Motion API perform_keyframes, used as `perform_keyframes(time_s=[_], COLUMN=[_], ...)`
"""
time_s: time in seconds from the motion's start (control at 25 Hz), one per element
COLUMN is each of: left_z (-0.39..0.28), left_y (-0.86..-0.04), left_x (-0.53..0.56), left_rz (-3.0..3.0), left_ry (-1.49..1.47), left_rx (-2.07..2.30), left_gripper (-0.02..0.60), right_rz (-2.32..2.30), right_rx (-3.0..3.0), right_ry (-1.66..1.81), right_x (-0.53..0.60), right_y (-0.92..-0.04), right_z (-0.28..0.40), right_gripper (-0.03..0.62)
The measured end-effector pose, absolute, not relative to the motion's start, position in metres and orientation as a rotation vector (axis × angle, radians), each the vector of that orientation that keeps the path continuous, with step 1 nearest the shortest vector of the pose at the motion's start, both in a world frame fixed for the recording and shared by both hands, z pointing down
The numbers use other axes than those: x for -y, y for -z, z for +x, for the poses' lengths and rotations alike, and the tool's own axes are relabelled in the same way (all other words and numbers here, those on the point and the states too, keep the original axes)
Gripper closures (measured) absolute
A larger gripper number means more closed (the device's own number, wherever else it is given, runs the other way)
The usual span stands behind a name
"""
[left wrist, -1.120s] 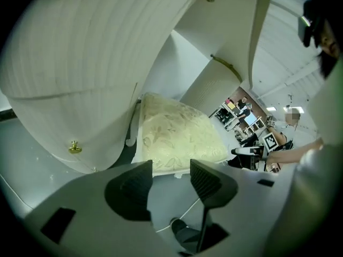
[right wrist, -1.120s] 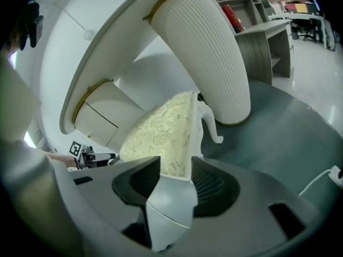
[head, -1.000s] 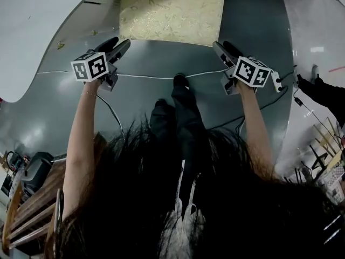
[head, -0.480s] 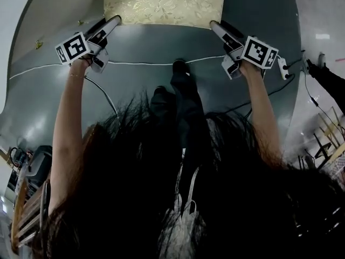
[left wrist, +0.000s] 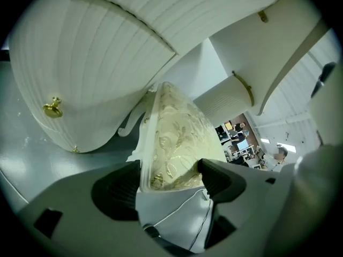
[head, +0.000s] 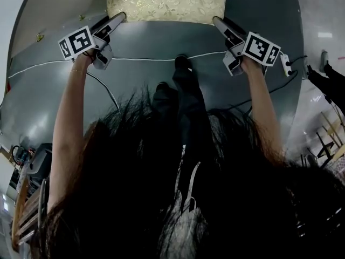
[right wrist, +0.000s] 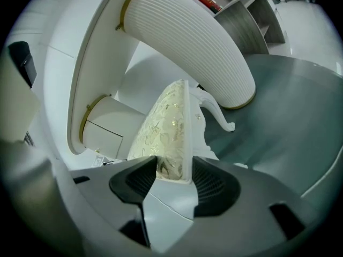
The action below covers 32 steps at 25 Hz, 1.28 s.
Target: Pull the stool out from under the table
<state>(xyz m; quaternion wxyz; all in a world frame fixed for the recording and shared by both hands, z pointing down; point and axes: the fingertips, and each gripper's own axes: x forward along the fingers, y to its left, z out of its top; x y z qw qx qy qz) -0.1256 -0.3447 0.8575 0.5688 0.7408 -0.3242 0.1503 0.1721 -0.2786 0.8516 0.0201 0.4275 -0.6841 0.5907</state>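
Note:
The stool [head: 167,1], a white frame with a gold-patterned cushion, stands at the top of the head view, partly under the white table [head: 13,4]. My left gripper [head: 121,16] reaches its near left corner. In the left gripper view the stool's corner [left wrist: 177,143] lies between the wide-set pads [left wrist: 120,189] of that gripper [left wrist: 170,178], whose jaws have just been opening. My right gripper [head: 216,20] is at the near right corner. Its jaws [right wrist: 176,178] have just been closing, and both pads [right wrist: 211,186] press on the seat edge [right wrist: 166,127].
The table's curved, ribbed white cabinet [left wrist: 96,74] with a gold knob [left wrist: 52,107] stands beside the stool and appears again in the right gripper view [right wrist: 198,42]. A white cable [head: 145,60] crosses the grey floor. The person's legs [head: 180,85] stand between the arms. Wooden furniture [head: 21,220] sits lower left.
Both grippers have moved forward from just short of the stool to its two near corners. The stool now sits higher in the head view.

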Motion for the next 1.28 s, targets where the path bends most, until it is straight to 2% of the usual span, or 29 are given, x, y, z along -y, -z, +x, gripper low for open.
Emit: perform_keyframes(time_s=[0.68, 1.28], left_z=[-0.121, -0.118], left_y=[-0.877, -0.858], left_x=[0.299, 0.135], left_rz=[1.64, 1.547], left_ry=[-0.37, -0.376], left_rx=[0.748, 0.753], left_gripper=[0.235, 0.232], right_rz=[1.309, 1.357], right_rx=[2.016, 1.943], right_ry=[-1.828, -1.721], right_x=[0.249, 0.114], right_y=[-0.867, -0.85], right_z=[0.179, 0.195], right_gripper=[0.376, 0.376])
